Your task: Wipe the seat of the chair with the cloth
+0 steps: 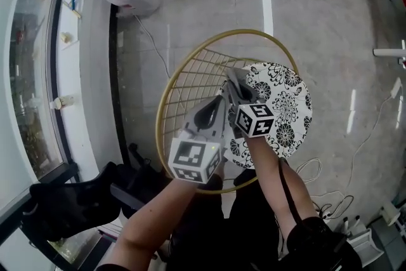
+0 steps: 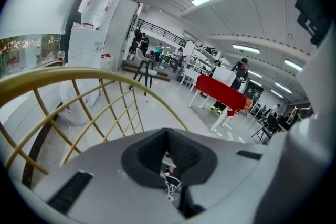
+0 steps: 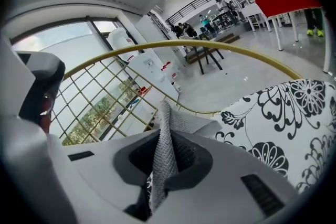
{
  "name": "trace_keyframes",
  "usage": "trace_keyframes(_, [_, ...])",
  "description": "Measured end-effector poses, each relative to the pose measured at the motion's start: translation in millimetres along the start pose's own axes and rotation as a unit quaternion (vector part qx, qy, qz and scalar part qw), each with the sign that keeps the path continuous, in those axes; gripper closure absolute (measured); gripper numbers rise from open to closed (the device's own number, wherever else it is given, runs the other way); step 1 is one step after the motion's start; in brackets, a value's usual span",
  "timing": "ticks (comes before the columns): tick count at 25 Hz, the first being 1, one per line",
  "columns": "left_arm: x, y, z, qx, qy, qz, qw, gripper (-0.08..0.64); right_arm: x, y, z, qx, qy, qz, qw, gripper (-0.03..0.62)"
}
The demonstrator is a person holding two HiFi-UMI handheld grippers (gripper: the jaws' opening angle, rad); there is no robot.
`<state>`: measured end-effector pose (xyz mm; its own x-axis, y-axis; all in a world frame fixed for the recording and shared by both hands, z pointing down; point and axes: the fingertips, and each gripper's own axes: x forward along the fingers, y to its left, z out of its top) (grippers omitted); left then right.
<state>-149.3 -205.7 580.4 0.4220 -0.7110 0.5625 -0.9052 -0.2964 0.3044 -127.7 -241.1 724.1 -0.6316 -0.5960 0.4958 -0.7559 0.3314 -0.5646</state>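
My right gripper (image 3: pixel 166 161) is clamped on a fold of grey knit cloth (image 3: pixel 164 128), at the edge of the chair's black-and-white floral seat (image 3: pixel 286 123). My left gripper (image 2: pixel 168 160) is closed on nothing beside it. I judge the wiping hardly started, with most of the flat, clean-looking seat left.

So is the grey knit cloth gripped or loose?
Gripped: the right gripper is shut on a bunched fold of the grey knit cloth, its end standing above the jaws.
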Motion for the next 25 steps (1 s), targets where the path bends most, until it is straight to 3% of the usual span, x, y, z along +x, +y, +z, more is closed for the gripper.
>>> trace_keyframes(4, [-1.3,-11.7,0.3,0.002,0.001,-0.009,1.0000,0.554,-28.3,6.4,11.4,0.000,-0.015,0.006,1.000,0.568])
trace_keyframes(10, [2.4,-41.7,4.4,0.002,0.004,-0.037,0.9993,0.554,-88.3,-15.2,36.1,0.009,-0.043,-0.023,0.999,0.568])
trace_keyframes(20, [26.8,-94.9,-8.6,0.027,0.014,-0.084,0.9960,0.554,-175.3,-100.6,44.2,-0.014,-0.056,-0.115,0.992,0.568])
trace_keyframes(25, [43.1,-103.9,-22.2,0.022,0.025,-0.096,0.9948,0.554,-203.6,-153.6,45.2,-0.026,-0.067,-0.189,0.979,0.568])
